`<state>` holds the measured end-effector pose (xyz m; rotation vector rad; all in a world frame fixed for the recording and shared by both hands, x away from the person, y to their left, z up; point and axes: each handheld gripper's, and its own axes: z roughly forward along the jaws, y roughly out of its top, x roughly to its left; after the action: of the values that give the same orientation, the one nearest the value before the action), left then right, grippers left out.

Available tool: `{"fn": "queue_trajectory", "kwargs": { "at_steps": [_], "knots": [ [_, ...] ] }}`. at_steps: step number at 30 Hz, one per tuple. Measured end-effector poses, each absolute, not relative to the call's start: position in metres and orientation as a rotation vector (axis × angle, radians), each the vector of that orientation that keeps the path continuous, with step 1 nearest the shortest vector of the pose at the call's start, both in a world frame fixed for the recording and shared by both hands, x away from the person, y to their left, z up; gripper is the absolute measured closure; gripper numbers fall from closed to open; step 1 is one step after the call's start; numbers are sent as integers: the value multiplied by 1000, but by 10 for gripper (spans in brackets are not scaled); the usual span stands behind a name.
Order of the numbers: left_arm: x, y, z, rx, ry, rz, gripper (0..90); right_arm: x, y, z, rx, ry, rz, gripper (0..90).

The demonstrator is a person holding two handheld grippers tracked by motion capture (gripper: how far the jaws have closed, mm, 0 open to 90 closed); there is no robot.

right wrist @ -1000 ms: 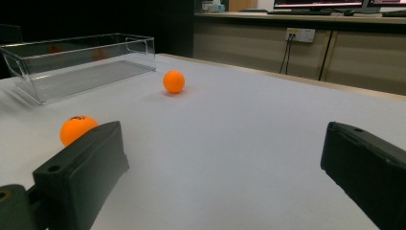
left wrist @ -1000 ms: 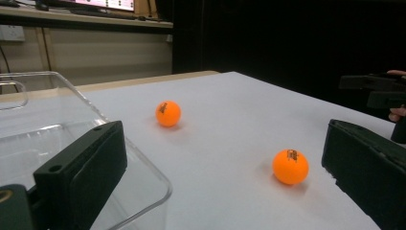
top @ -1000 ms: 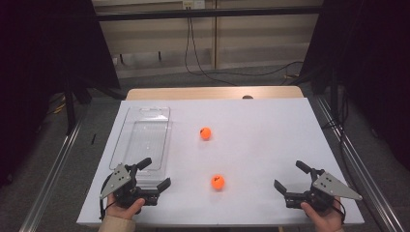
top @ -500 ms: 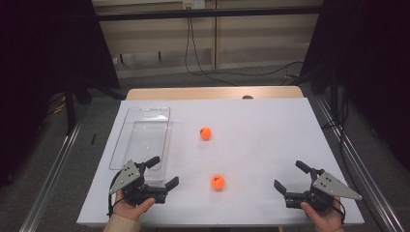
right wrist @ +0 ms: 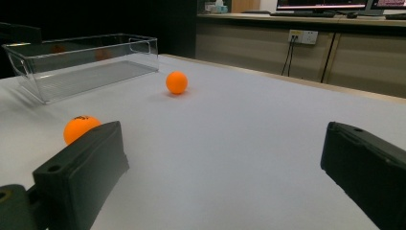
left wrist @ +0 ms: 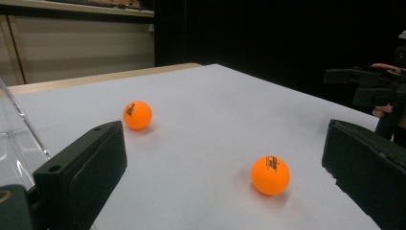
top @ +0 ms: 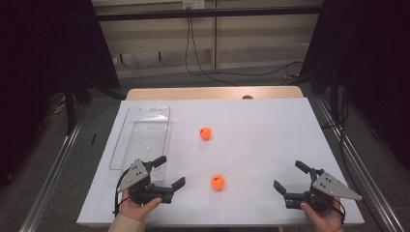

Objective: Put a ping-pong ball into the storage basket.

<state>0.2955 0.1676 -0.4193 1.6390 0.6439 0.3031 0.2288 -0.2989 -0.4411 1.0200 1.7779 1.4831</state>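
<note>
One white table (top: 270, 121) carries everything, its light wooden far edge showing beyond the white top. Largest on it is a clear plastic tray (top: 126, 145), a long rectangular bin with upright see-through walls, lying along the left side of the table with one short end toward the person. Its floor is bare, with no ball in it; the faint orange spots on its wall in the right gripper view look like reflections.

Next in size come the tongs. The left gripper (top: 168, 174) sits at the near left, held in the person's left hand (top: 138, 209), just beside the near end of the tray and turned toward the table's middle. Its jaws are spread wide and hold nothing. The right gripper (top: 291, 176) is at the near right corner in the right hand (top: 323, 217), well apart from both balls, its jaws likewise spread wide with nothing between them.

Smallest are two orange table-tennis balls. The near ball (top: 218, 181) rests on the white top just ahead of the left gripper's open jaws, not touching them, dark print on its side. The far ball (top: 206, 133) lies near the table's middle, to the right of the tray and apart from it.
</note>
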Motion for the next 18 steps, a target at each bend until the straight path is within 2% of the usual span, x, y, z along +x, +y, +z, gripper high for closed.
{"fn": "queue_trajectory", "kwargs": {
  "at_steps": [18],
  "knots": [
    [295, 149, -420, 1683, 610, 260, 14, 228, -299, -441, 1015, 1774, 1498, 8]
  ]
}}
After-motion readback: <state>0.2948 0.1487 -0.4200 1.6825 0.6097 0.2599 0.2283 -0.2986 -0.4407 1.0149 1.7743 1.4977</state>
